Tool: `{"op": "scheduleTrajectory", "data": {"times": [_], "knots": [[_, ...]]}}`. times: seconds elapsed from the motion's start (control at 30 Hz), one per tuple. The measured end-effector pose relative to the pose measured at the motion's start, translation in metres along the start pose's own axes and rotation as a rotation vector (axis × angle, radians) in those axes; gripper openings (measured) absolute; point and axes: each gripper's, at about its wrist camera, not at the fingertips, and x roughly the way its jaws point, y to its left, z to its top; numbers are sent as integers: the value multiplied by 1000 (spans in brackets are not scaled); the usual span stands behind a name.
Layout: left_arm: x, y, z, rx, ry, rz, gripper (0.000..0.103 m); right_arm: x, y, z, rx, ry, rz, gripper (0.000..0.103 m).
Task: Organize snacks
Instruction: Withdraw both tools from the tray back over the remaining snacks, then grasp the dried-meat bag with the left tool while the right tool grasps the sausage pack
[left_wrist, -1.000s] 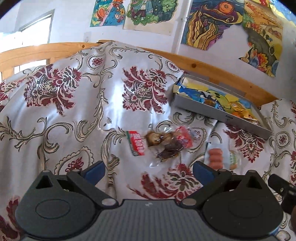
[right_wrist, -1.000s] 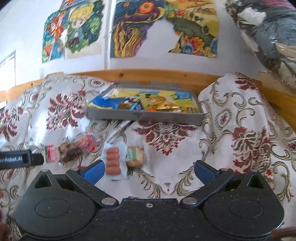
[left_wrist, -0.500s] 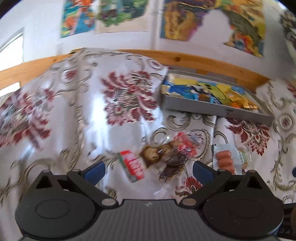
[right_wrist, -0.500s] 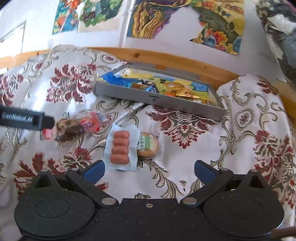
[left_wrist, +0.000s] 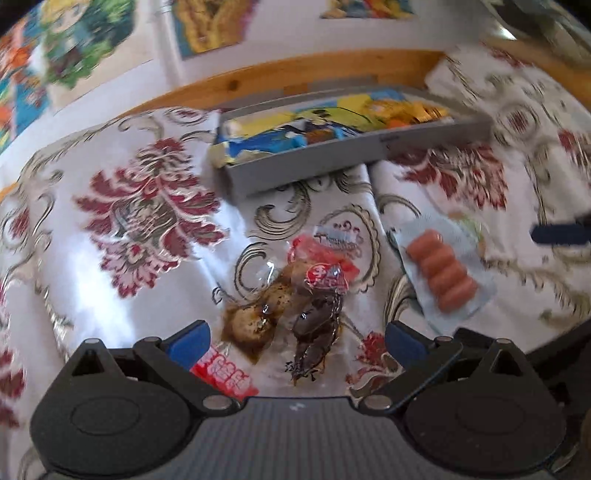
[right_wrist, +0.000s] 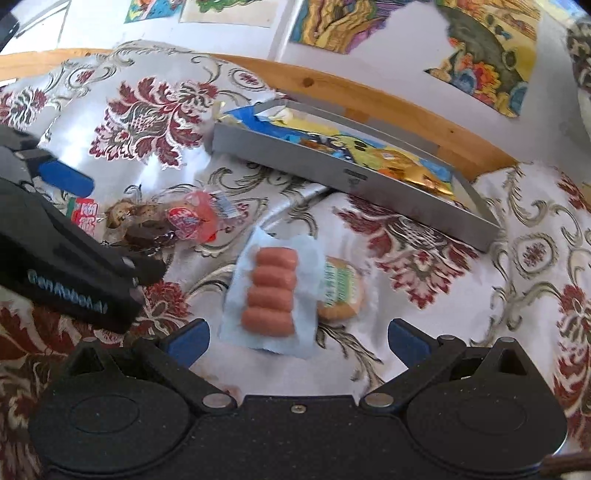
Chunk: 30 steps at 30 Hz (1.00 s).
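Two grippers are presented over a floral-patterned cloth (right_wrist: 461, 302). The left gripper (left_wrist: 297, 341) is spread wide, with its two blue-tipped fingers (left_wrist: 188, 341) apart and nothing grasped between them. The right gripper (right_wrist: 297, 339) is likewise released, with its jaws parted and empty.

One grey tray (right_wrist: 332, 166) is located at the far side of the cloth, against a wooden rail (right_wrist: 369, 96). Several brightly coloured snack packets (right_wrist: 351, 142) are contained in it; their exact number cannot be determined.

Four loose snack items are counted on the cloth, near of the tray:
1. One sausage pack (right_wrist: 271, 291), holding four sausages in a row, lies directly ahead of the right gripper, between its fingers.
2. One round bun packet (right_wrist: 340, 291) with a green label lies just to the right of the sausage pack, partly overlapped by it.
3. One clear bag of mixed brown snacks (left_wrist: 291, 295), with a red label at its far end, lies between the fingers of the left gripper.
4. One small red-and-white packet (left_wrist: 225, 374) lies to the left of that bag, beside the left finger of the left gripper and partly hidden by it.

Several coloured pictures (right_wrist: 487, 51) are fixed to the wall beyond the rail. The left wrist view is blurred.
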Motion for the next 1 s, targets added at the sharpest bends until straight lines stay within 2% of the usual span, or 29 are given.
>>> {"op": "scheduleTrajectory", "data": {"times": [0.13, 0.33, 0.6, 0.77, 0.9, 1.0], "knots": [[11, -2, -2, 35, 19, 11, 102, 15, 12, 3, -32, 19, -24, 102], [21, 4, -2, -2, 40, -25, 96, 31, 17, 3, -28, 35, -52, 102], [22, 1, -5, 19, 36, 29, 85, 34, 16, 3, -14, 35, -70, 101], [20, -1, -4, 21, 53, 25, 75, 35, 13, 2, 9, 39, -68, 94], [18, -3, 0, 5, 84, -3, 59, 35, 11, 3, 35, 46, -38, 84], [17, -6, 2, 8, 97, 4, 56, 35, 12, 3, 35, 45, -30, 81]]}}
